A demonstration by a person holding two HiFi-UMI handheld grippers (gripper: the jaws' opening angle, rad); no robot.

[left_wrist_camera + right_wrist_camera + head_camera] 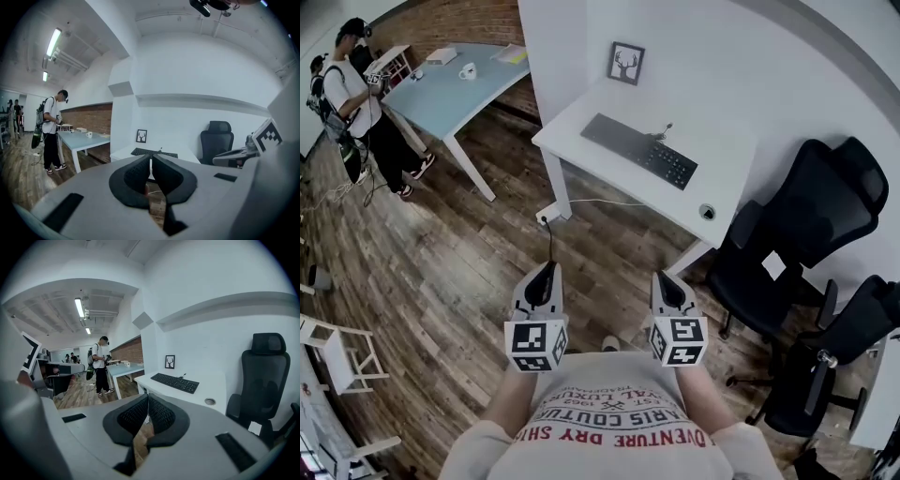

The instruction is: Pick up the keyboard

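Observation:
A dark grey keyboard [639,150] lies flat on a white desk [712,169] against the wall; it also shows as the keyboard [178,382] in the right gripper view and, far off, as the keyboard [153,153] in the left gripper view. Both grippers hang over the wooden floor, well short of the desk, close to the person's body. The left gripper [547,274] is shut with nothing in it, jaws touching. The right gripper [664,281] is also shut and holds nothing.
A small framed deer picture [626,63] leans on the wall behind the keyboard. Two black office chairs [806,234] stand right of the desk. A pale blue table [455,84] with a mug sits at the far left, a person [356,103] beside it. A cable runs on the floor [450,272].

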